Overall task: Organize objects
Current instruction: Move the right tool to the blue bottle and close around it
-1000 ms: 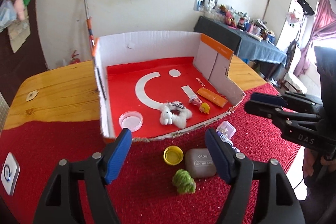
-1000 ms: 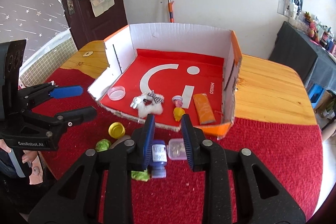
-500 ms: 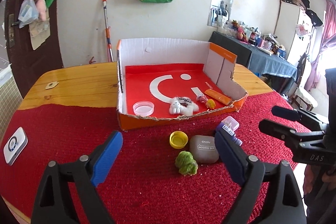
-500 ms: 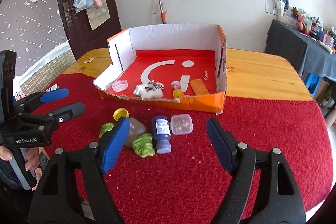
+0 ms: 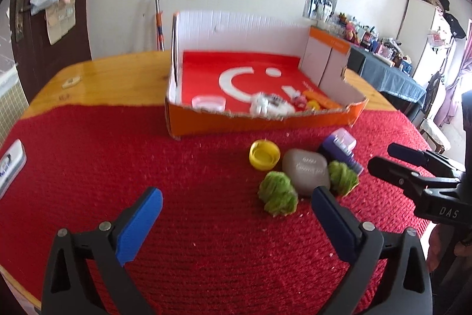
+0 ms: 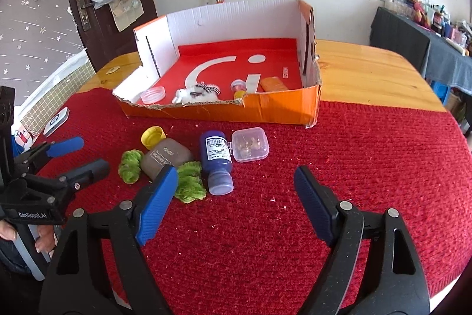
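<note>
An orange cardboard box [image 6: 274, 108] with a red floor holds a clear dish [image 6: 152, 95], a white plush [image 6: 196, 93], small toys and an orange packet [image 6: 273, 84]. On the red mat before it lie a yellow cap [image 6: 152, 136], a grey case [image 6: 165, 157], two green fuzzy balls [image 6: 129, 166] [image 6: 190, 182], a blue bottle [image 6: 216, 158] and a clear small box [image 6: 250, 143]. My right gripper [image 6: 236, 194] is open and empty, just short of the bottle. My left gripper [image 5: 236, 214] is open and empty, near a green ball [image 5: 277, 197] and the grey case [image 5: 306, 170].
The mat [image 6: 368, 167] covers the near half of a wooden table [image 6: 368, 73]. A white device [image 5: 10, 164] lies at the mat's left edge. A door, wall bags and a dark side table stand behind.
Both grippers have pulled back from the box and lowered toward the mat. The right gripper, narrow one second ago, has opened wide. The objects have not moved.
</note>
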`<state>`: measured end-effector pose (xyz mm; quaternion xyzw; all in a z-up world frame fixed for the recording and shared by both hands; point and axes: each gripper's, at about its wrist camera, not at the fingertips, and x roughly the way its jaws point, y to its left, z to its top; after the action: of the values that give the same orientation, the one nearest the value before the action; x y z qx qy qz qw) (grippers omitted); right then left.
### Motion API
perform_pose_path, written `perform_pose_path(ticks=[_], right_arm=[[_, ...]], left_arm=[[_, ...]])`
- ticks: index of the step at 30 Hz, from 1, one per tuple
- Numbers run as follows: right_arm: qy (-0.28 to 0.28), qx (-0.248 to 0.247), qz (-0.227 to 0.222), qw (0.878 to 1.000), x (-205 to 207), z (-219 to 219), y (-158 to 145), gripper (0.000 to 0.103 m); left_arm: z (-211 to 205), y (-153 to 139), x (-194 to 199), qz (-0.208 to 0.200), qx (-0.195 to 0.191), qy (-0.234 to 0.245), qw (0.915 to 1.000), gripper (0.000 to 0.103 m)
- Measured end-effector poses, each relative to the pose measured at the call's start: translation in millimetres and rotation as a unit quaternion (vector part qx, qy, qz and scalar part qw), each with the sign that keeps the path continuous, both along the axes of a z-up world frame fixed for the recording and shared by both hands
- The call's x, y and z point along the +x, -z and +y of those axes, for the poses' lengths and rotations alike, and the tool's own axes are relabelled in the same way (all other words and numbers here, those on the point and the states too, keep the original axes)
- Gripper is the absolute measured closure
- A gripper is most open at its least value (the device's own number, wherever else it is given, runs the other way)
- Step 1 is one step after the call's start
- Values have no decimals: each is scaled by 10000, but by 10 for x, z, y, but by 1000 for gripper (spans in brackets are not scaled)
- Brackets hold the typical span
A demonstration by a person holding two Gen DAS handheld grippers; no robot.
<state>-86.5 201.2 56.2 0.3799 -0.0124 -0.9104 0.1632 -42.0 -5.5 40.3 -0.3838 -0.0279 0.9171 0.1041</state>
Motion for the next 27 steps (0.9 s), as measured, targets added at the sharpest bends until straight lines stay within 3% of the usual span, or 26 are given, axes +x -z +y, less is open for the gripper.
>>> perform_pose_path(ticks=[16,22,27], right_arm=[[54,82,-278,9996,-207,-57,151,22],[-153,-349,-437,9983,-265,-67,163,22],[-521,-607,-677,9945,-282,-197,226,41]], left_arm=[[58,221,-147,-434,-339,98,9984,0],[-36,197,-180,-347,-462,40,9983,0],[-107,130,-187,-222,-555,9,9982,0]])
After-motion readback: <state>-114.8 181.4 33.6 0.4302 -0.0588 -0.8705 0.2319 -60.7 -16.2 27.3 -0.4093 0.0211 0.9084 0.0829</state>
